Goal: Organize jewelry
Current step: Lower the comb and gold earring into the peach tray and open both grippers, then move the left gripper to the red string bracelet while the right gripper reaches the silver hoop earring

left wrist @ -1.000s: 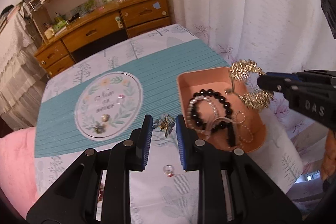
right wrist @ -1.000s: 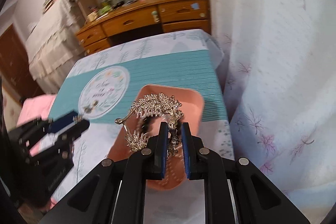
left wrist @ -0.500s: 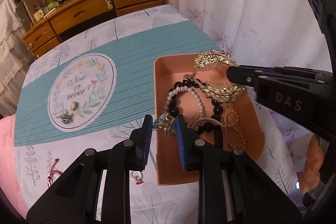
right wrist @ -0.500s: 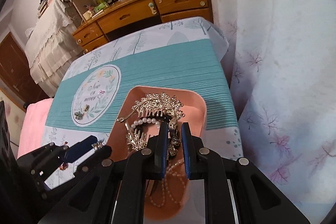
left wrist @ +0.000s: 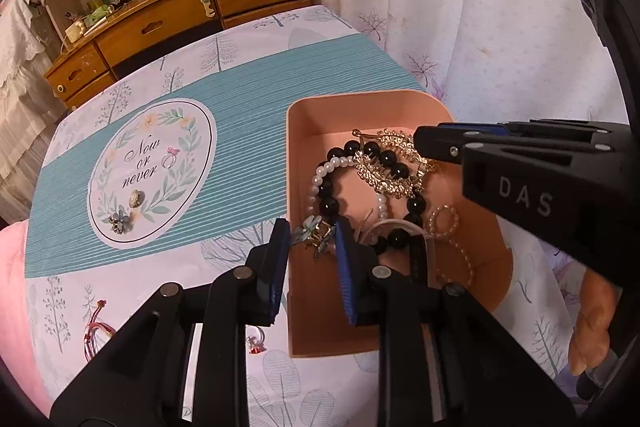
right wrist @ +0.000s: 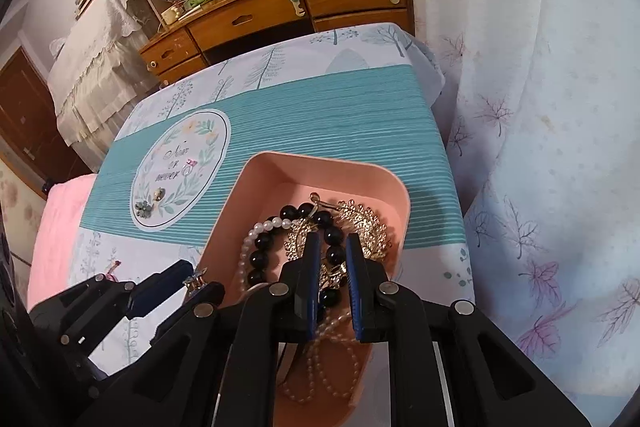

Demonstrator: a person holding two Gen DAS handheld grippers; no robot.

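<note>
A pink tray sits on the near right part of the table, on a teal and white tablecloth. In it lie a black bead bracelet, a pearl bracelet, a clear bead strand and a gold hair comb, which rests across the black beads at the tray's far end.

The right gripper points down into the tray with its 2 blue pads clamped on the comb's near edge. The left gripper hangs over the tray's left wall, its pads clenched on a small blue and gold butterfly clip that is held just above the rim.

Out on the cloth, a printed oval reading "Now or never" carries a small ring, a gold oval charm and a dark flower brooch. Near the table's front edge lie a red cord bracelet and a ring with a red stone.

Beyond the table stands a wooden desk with drawers, and a pale leaf-print curtain hangs to the right. Fingers of the person's hand show at the lower right of the left wrist view.
</note>
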